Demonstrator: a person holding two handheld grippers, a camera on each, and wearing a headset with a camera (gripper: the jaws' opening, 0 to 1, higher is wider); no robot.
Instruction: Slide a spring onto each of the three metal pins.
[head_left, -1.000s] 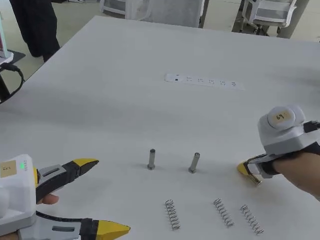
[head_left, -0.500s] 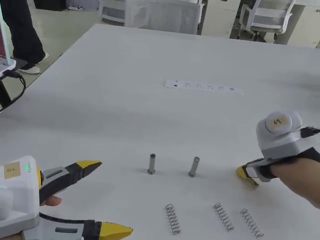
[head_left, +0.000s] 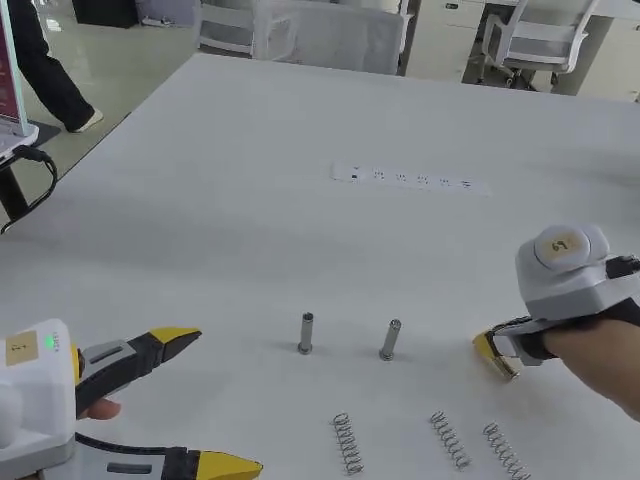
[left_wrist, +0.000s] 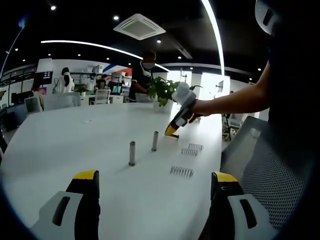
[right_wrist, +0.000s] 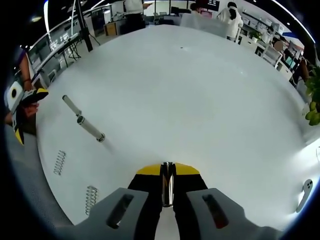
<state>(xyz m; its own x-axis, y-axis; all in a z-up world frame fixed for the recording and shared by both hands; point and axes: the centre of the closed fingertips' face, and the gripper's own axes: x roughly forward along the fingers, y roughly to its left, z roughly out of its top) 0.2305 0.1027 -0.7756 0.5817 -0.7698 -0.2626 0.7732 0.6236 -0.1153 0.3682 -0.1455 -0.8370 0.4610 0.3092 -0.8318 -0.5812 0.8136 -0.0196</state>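
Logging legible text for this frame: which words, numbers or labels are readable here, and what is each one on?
"5" or "S", a single character, uncertain: yellowish sticker on top of the right gripper.
Unreadable, too small: yellow label on the left gripper.
Power strip: no marking legible.
Nothing readable in either gripper view.

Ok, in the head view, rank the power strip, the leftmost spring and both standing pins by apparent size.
1. power strip, though farthest
2. leftmost spring
3. left pin and right pin: alike, unranked
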